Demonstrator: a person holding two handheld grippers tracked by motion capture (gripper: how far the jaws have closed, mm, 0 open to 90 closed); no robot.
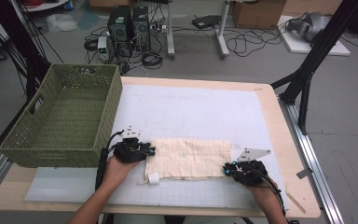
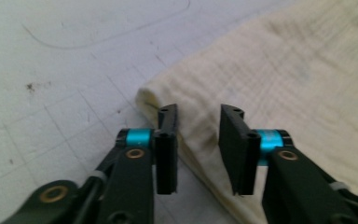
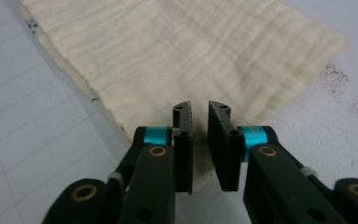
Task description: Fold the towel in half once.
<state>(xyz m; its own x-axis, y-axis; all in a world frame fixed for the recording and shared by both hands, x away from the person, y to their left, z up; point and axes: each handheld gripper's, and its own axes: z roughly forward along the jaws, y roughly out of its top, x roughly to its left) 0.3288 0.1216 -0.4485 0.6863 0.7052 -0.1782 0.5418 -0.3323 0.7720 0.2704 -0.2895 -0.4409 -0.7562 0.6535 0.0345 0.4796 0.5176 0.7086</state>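
Observation:
A cream waffle-weave cloth (image 1: 189,158) lies flat on the white gridded mat (image 1: 196,112), long side left to right. My left gripper (image 1: 151,150) rests at the cloth's left end. In the left gripper view its jaws (image 2: 198,112) stand apart over the folded corner of the cloth (image 2: 284,79), and the pads do not press on it. My right gripper (image 1: 226,169) sits at the cloth's near right corner. In the right gripper view its jaws (image 3: 199,107) leave a narrow gap above the edge of the cloth (image 3: 191,51), with no fabric pinched between them.
A green woven basket (image 1: 63,154) stands at the table's left, close to my left hand. A small white tag (image 1: 154,178) sticks out at the cloth's near left corner. The wooden table edge (image 1: 289,140) runs along the right.

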